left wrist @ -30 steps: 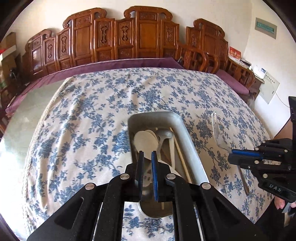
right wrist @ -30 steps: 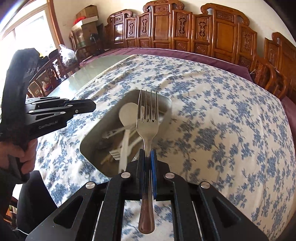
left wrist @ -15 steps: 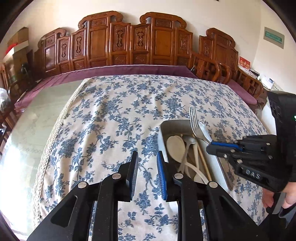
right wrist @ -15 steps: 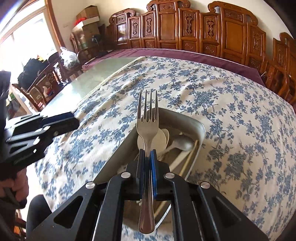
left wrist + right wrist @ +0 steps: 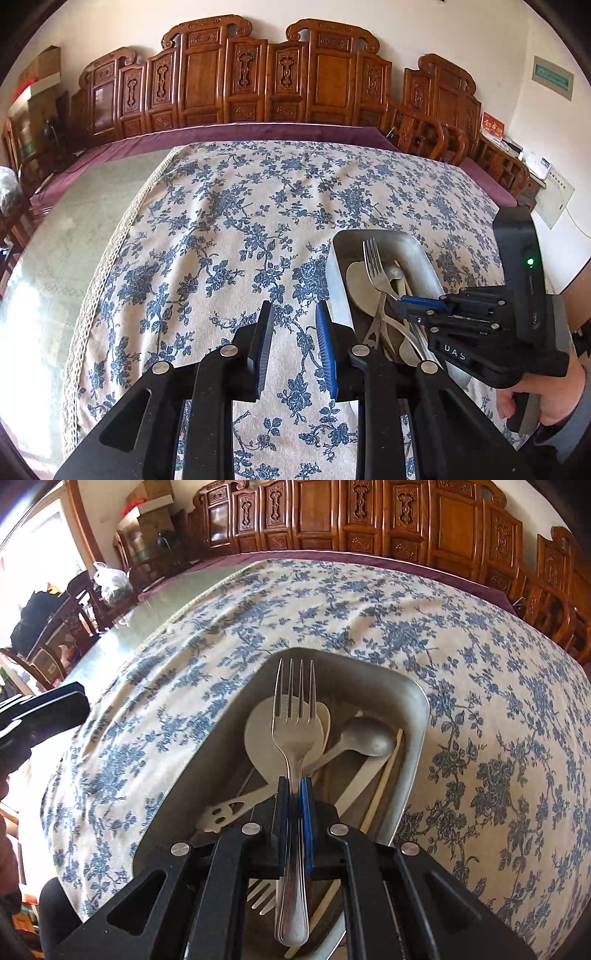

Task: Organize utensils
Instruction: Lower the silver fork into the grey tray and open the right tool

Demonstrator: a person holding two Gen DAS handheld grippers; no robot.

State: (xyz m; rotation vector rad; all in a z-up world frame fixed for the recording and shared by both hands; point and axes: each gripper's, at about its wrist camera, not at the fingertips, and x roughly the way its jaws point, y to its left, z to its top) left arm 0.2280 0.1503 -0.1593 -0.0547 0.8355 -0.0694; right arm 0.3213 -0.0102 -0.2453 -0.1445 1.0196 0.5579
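A metal tray (image 5: 419, 716) sits on the blue-flowered tablecloth and holds several utensils: white spoons (image 5: 264, 734), a metal spoon (image 5: 369, 736), chopsticks (image 5: 384, 775) and a white fork. My right gripper (image 5: 294, 786) is shut on a metal fork (image 5: 295, 716) and holds it low over the tray, tines pointing forward. The left wrist view shows the same tray (image 5: 424, 258), the fork (image 5: 375, 266) and the right gripper (image 5: 404, 304). My left gripper (image 5: 293, 321) is open and empty over the cloth, just left of the tray.
The tablecloth (image 5: 258, 221) covers most of a glass-topped table (image 5: 74, 229); bare glass lies to the left. Carved wooden chairs (image 5: 258, 81) line the far side and the right side.
My left gripper has moved left off the tray and opened wider. My right gripper has carried the fork down over the tray.
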